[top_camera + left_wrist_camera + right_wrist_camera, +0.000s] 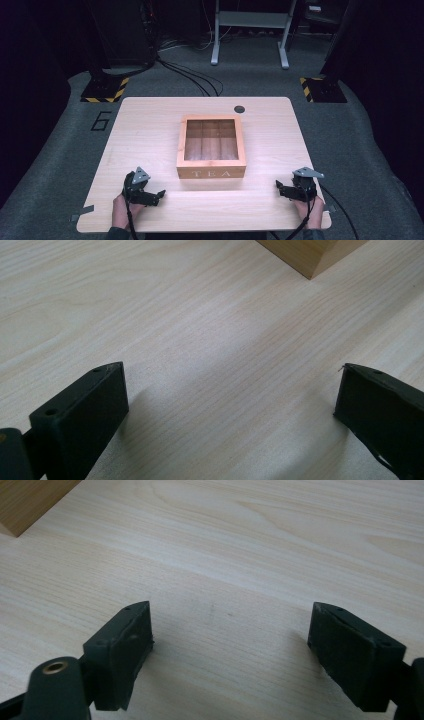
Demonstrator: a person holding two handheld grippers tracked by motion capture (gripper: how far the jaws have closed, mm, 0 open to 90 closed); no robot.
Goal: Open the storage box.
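tea box (pixel 211 172) interior dim, box corner (pixel 312 257) cropped in left gripper view

Left hand-held gripper (pixel 156 195): matte black body topped by a grey three-cornered plate, with a black cable trailing from its rear toward the person. The hand (pixel 121 210) behind it emerges from a dark sleeve cuff at the frame's lower edge. Right hand-held gripper (pixel 281 187): same black build, same grey three-cornered plate, black cable looping off behind the hand (pixel 311 212). In the left gripper view, the two jaws are flat, block-shaped black pieces with bevelled tips and small round holes on their upper faces. In the right gripper view, identical black jaws carry like holes; a brass-coloured ring sits in the rounded link at lower left.
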